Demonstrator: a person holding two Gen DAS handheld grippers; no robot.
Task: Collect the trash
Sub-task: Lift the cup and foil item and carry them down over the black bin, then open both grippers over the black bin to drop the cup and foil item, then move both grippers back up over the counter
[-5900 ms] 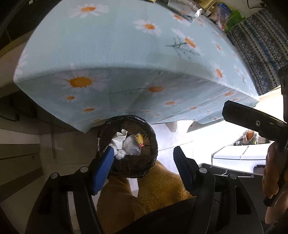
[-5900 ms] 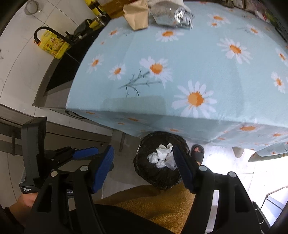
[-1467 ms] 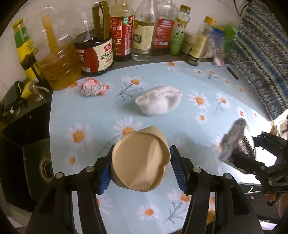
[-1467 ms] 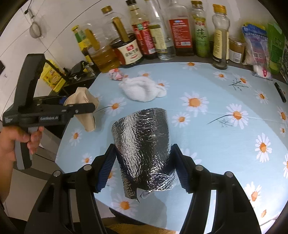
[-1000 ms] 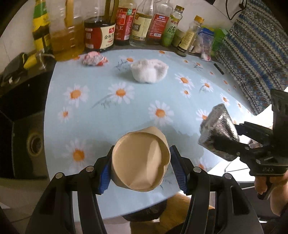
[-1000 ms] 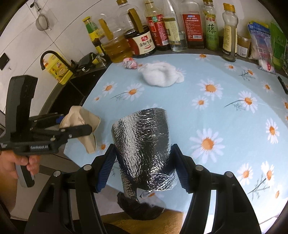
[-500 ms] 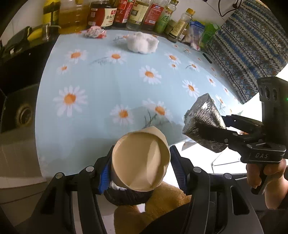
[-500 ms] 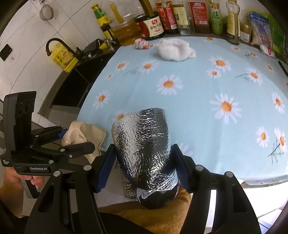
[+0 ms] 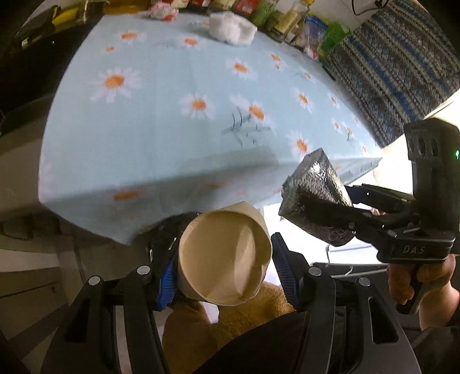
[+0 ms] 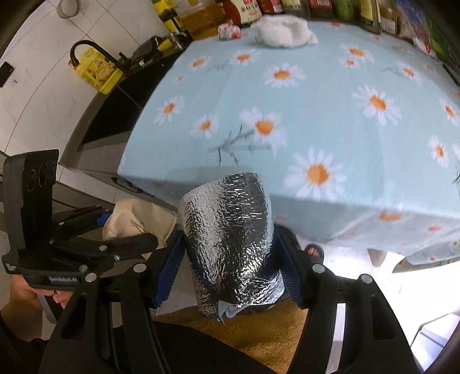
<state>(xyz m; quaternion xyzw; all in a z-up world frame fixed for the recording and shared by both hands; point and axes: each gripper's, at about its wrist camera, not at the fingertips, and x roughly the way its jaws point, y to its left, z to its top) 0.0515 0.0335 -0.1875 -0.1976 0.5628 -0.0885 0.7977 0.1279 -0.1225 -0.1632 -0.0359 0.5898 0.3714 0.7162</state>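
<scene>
My left gripper [image 9: 224,270] is shut on a crumpled tan paper bag [image 9: 221,259], held just off the near edge of the daisy tablecloth [image 9: 172,115]. The black trash bin [image 9: 161,233] shows as a dark rim right behind the bag, mostly hidden. My right gripper [image 10: 227,259] is shut on a crinkled silver foil bag [image 10: 230,227], also past the table's edge; a dark part of the bin [image 10: 284,234] peeks out behind it. Each gripper appears in the other's view: the left gripper [image 10: 126,230] with its paper, the right gripper [image 9: 319,207] with the foil. A white wad [image 10: 283,34] and a red-and-white crumpled wrapper [image 10: 228,31] lie at the table's far side.
Bottles [image 10: 244,11] line the back of the table. A dark sink [image 10: 115,115] and a yellow container [image 10: 97,72] are to the left. The person's fuzzy tan legs [image 9: 258,305] and a slippered foot [image 10: 314,251] are near the bin. A patterned cloth [image 9: 402,72] hangs on the right.
Both grippers have drawn back from over the table and sunk past its near edge, still holding the paper bag and the foil bag. The bin has come into view beneath them.
</scene>
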